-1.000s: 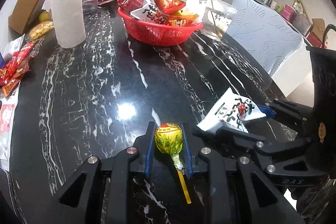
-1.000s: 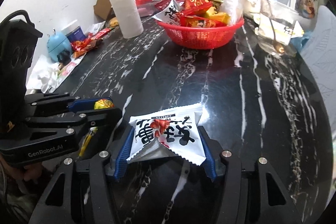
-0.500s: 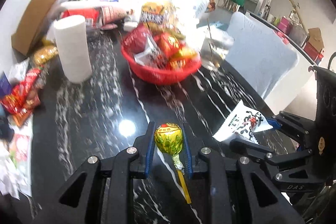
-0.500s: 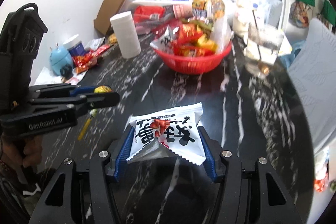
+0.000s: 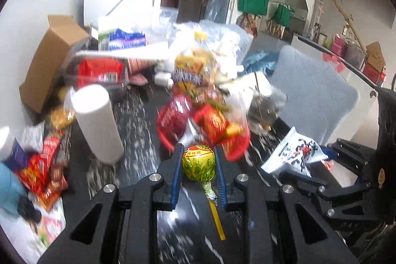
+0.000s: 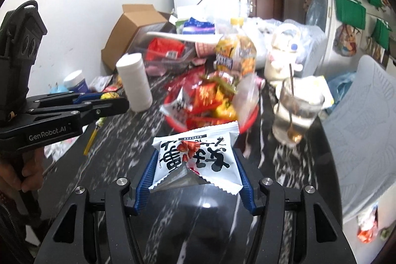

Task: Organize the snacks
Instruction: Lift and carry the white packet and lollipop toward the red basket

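My left gripper (image 5: 198,152) is shut on a lollipop (image 5: 198,162) in a yellow-green wrapper, its yellow stick (image 5: 216,222) hanging down toward me. My right gripper (image 6: 196,155) is shut on a white snack packet (image 6: 195,157) with black characters and a red mark. Both are lifted above the black marble table (image 6: 203,234). Ahead stands a red basket (image 6: 250,120) heaped with red and yellow snack packs, blurred by motion. In the left wrist view the right gripper (image 5: 302,160) and its packet (image 5: 294,152) show at the right; in the right wrist view the left gripper (image 6: 109,100) shows at the left.
A white paper roll (image 5: 96,120) stands left of the basket. Loose red snack packs (image 5: 44,172) lie at the table's left edge. A cardboard box (image 6: 133,34), a drink bottle (image 6: 235,53) and a glass with a spoon (image 6: 294,113) crowd the far side. A pale chair (image 6: 366,130) is at the right.
Both grippers have risen from the table with their snacks still held and tilted upward, so the basket now appears lower and closer in both views and more of the room shows.
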The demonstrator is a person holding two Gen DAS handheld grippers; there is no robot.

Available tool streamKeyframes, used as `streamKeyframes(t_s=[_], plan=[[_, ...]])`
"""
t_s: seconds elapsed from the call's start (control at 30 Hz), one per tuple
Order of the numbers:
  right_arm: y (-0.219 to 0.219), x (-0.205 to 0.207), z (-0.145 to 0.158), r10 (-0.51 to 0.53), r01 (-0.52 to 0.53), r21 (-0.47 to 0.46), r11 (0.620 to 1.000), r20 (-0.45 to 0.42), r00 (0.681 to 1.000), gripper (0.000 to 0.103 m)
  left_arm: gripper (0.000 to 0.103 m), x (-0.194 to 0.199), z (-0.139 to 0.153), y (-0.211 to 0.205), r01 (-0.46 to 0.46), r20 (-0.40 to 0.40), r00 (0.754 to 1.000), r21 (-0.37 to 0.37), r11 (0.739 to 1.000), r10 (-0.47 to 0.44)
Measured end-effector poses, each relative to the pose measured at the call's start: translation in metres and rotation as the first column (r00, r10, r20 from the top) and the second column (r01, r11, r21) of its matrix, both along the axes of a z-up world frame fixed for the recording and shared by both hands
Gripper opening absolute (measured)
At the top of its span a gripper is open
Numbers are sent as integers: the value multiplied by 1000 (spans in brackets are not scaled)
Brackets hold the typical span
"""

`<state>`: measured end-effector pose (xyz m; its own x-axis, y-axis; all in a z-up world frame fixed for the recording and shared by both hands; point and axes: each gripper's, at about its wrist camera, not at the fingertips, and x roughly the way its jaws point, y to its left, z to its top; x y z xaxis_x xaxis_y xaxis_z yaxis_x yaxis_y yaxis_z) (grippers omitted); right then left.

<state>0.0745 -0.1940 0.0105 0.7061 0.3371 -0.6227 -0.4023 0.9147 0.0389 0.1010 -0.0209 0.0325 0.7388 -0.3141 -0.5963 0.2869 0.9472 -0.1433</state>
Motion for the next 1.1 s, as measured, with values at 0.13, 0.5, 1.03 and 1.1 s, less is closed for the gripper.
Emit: streamKeyframes(t_s=[0.13,0.5,1.03,1.1], plan=[[2,16,8,0,0,-7,1000,29,1000,59,24,24,8,-2,-13,40,999,17,1000,12],[2,69,2,-19,20,-28,999,30,999,59,24,99,-19,-2,-46,39,998,8,999,46],[-7,91,-10,-44,44,-5,999,15,999,59,24,115,-43,-8,-28,16,999,19,999,28],[-6,91,-10,-50,50,-4,999,14,999,59,24,118,-47,-11,-23,-15,1000,36,999,23]])
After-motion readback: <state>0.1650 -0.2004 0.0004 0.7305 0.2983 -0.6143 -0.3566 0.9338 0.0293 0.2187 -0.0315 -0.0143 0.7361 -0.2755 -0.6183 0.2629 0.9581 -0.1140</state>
